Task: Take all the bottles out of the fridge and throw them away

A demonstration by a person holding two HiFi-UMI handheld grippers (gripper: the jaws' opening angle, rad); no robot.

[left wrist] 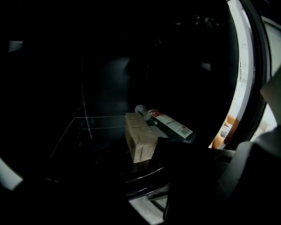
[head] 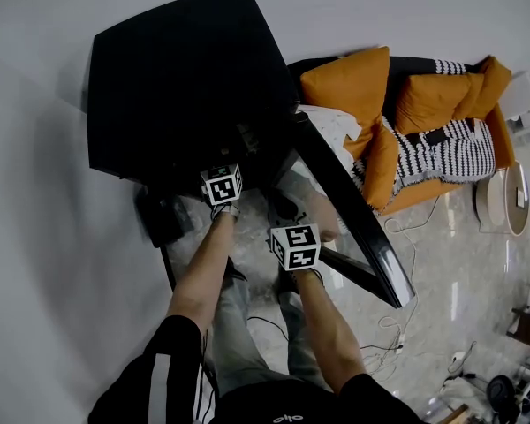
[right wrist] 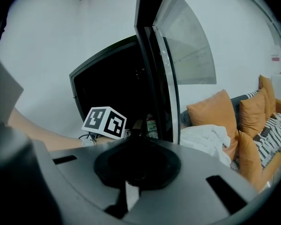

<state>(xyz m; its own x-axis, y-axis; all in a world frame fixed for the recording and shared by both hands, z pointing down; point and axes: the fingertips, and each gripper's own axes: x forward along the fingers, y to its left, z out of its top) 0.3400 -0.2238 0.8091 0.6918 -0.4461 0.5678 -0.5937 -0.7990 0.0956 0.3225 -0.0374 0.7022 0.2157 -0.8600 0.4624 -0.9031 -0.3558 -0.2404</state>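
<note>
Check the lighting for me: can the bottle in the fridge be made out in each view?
Left gripper view: interior nearly black, only the bottle and a carton catch light. Head view: the fridge is one black mass, bottle unreadable. Right gripper view: bright, fisheye-bent door, bottle small in shadow.

Fridge shelf (left wrist: 79,137), carton (left wrist: 139,142), bottle (left wrist: 171,124) lying down

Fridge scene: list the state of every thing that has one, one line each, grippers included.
fridge: dark inside
door: swung open
bottle: capped, lying on its side on the shelf, not gripped
carton: lying on the shelf beside the bottle
left gripper: open, reaching into the fridge, nothing between its jaws
right gripper: shut, empty, outside the fridge
</note>
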